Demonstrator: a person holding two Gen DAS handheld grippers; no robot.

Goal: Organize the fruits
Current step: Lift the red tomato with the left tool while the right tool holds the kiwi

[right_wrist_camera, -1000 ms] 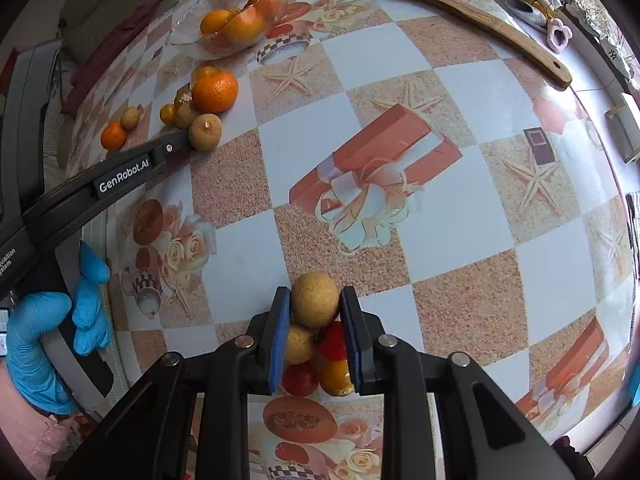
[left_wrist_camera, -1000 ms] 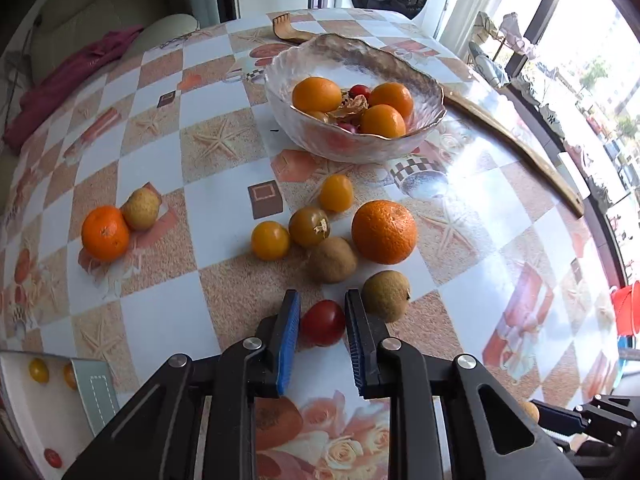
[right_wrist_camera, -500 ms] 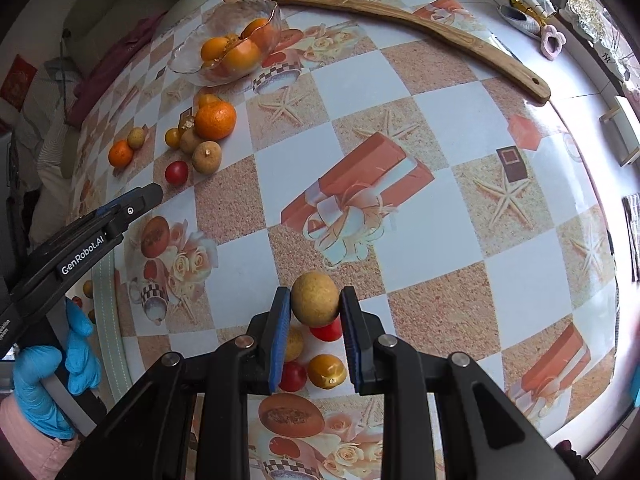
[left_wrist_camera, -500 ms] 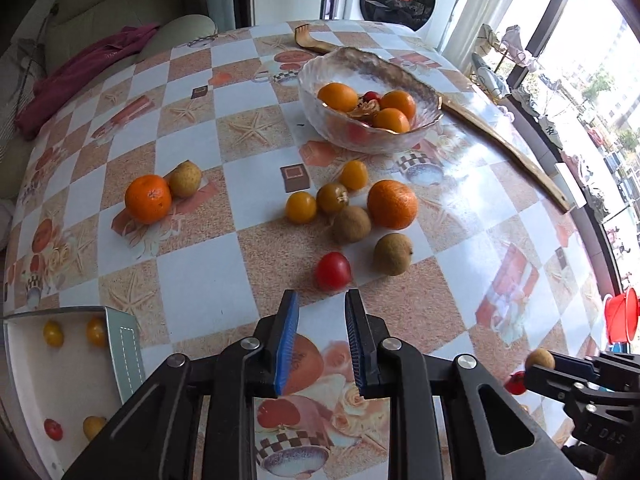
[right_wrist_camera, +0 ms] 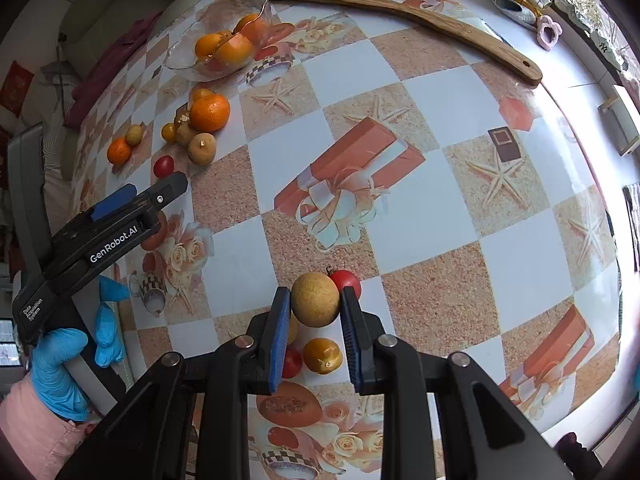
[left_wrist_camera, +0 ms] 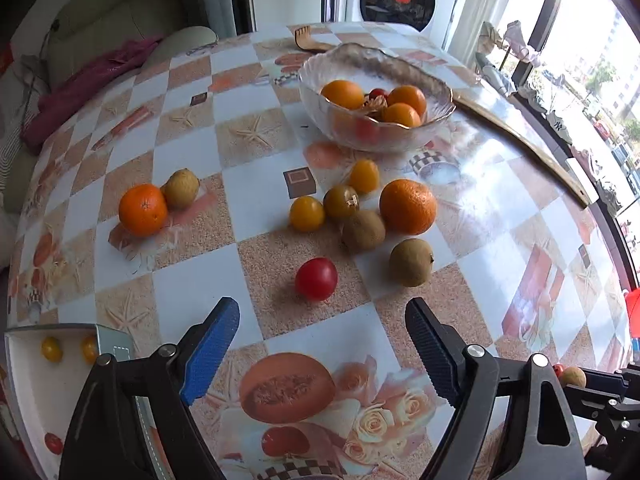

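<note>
My left gripper [left_wrist_camera: 322, 318] is open and empty, just short of a red cherry tomato [left_wrist_camera: 316, 279] on the table. Beyond it lie brown longans [left_wrist_camera: 411, 262], small yellow tomatoes [left_wrist_camera: 307, 213] and a large orange [left_wrist_camera: 407, 207]. Further left sit an orange [left_wrist_camera: 142, 209] and a longan [left_wrist_camera: 182, 188]. A glass bowl [left_wrist_camera: 436, 92] at the back holds oranges. My right gripper [right_wrist_camera: 313, 306] is shut on a tan longan [right_wrist_camera: 315, 299], above a red tomato [right_wrist_camera: 346, 279] and a yellow fruit [right_wrist_camera: 322, 356]. The left gripper also shows in the right wrist view [right_wrist_camera: 156, 194].
A white tray [left_wrist_camera: 24, 384] with several small tomatoes sits at the near left table edge. A long wooden back scratcher [right_wrist_camera: 400, 12] lies along the far side. A sofa with a pink cloth [left_wrist_camera: 88, 80] stands behind the table.
My left gripper has let go of the red tomato, drawn back and opened wide. My right gripper has kept hold of the longan and shifted slightly over the small fruits.
</note>
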